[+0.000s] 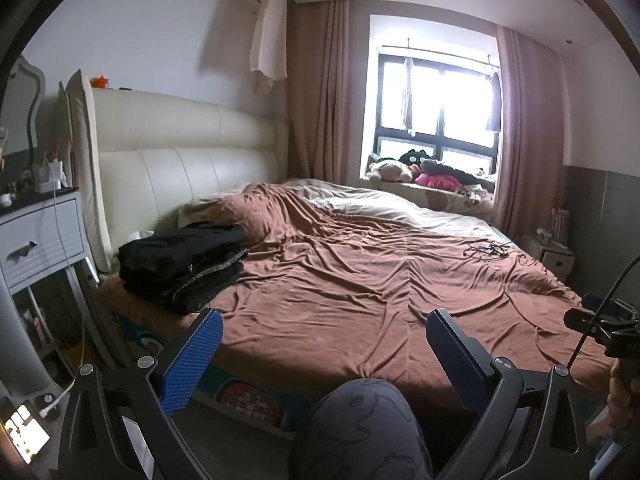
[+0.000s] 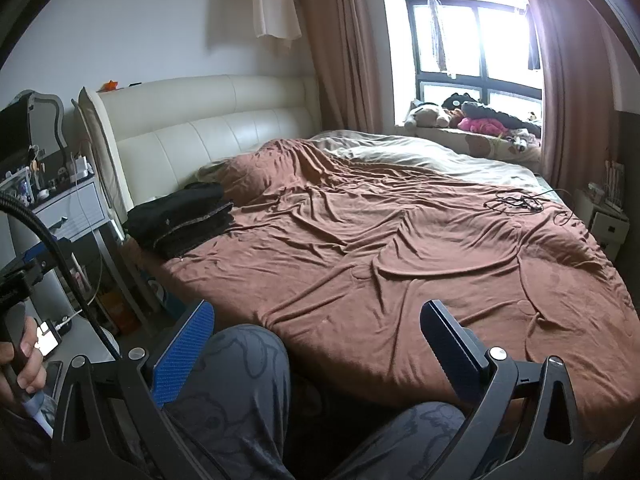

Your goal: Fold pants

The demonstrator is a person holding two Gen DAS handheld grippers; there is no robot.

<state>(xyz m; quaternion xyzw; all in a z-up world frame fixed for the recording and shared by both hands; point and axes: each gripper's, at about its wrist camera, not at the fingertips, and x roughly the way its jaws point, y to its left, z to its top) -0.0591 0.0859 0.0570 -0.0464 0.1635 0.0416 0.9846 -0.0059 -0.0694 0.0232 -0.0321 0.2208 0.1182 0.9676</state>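
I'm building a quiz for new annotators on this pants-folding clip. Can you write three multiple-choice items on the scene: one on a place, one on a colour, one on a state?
1. Where does the stack of folded dark pants lie?
A. on the window ledge
B. on the bed near the headboard
C. on the floor

2. What colour is the bedspread?
A. brown
B. green
C. white

3. How do the left gripper and right gripper stand?
A. both shut on cloth
B. one open, one shut
C. both open, holding nothing

Answers:
1 B, the stack sits at the bed's corner beside the cream headboard.
2 A, brown cloth covers most of the bed.
3 C, each view shows wide-apart fingers with nothing between them.
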